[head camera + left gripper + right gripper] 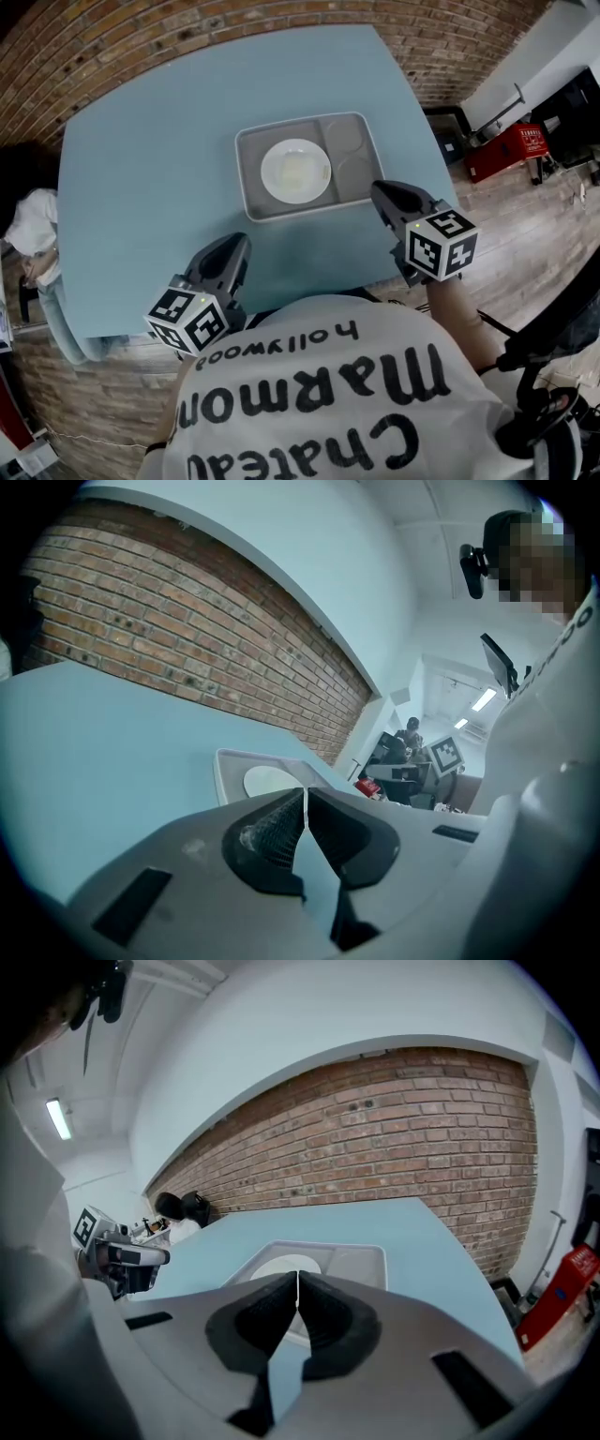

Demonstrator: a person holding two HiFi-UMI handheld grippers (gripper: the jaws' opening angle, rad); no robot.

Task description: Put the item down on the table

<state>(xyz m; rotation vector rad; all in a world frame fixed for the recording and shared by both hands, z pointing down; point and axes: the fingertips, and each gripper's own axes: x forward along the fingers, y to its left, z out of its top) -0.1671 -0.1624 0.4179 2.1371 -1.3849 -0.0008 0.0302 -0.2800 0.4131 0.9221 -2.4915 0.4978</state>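
A grey compartment tray [255, 202] lies on the light blue table [150, 159], with a white plate [295, 171] in its large section. The tray [225, 766] and plate [264, 781] show beyond the left jaws; the tray [366, 1258] and plate [281, 1266] also lie past the right jaws. My left gripper [234, 246] hovers at the table's near edge, left of the tray, shut and empty. My right gripper [382, 191] sits at the tray's right corner, also shut with nothing in it. Both pairs of jaws meet at the tips [305, 794] [297, 1279].
A brick wall [234, 28] runs behind the table. A seated person [33, 220] is at the table's left end. A red box [511, 150] and dark equipment stand on the wooden floor to the right. My white printed shirt [319, 403] fills the bottom of the head view.
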